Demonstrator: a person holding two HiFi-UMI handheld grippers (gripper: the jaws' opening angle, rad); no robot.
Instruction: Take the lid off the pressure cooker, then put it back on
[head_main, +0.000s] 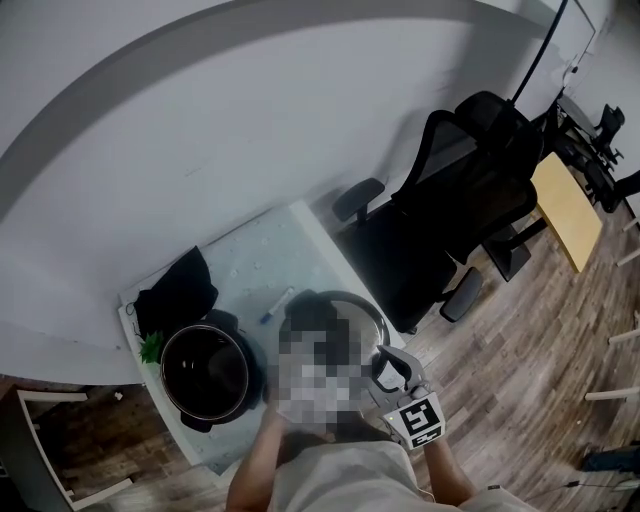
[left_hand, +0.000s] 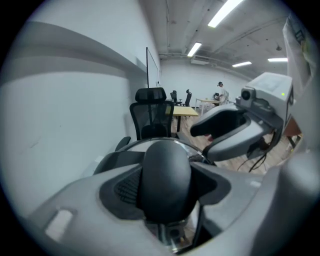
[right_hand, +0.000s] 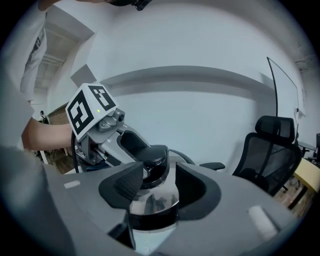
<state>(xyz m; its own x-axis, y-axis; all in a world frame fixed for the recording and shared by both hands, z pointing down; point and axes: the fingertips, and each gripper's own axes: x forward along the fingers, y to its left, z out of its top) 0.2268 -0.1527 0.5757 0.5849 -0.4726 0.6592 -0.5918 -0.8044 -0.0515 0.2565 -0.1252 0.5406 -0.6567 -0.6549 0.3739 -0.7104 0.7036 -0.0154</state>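
Between the ribbed pads of the left gripper, clamping the rounded black handle of the lid and pressing in on it from both sides; filling the middle of the left gripper view with that handle.

Across the lid, closing the right gripper on a second, flatter black handle just above the shiny metal; bearing on it with one textured pad and sitting close beside it with the other; facing the left gripper's marker cube and a bare forearm behind it.

Carrying the lid off the pressure cooker pot and to its right in the head view, grasped at both ends; showing only an arc of steel rim there, just beside the right gripper's own marker cube.

Leaving the pot open and dark inside, standing at the left end of the pale table; sharing that table with a black cloth behind it, a small green thing at its edge and a white pen-like stick between pot and lid.

Backing onto a plain white wall; flanking the table on the right with a black office chair on a wood-plank floor.
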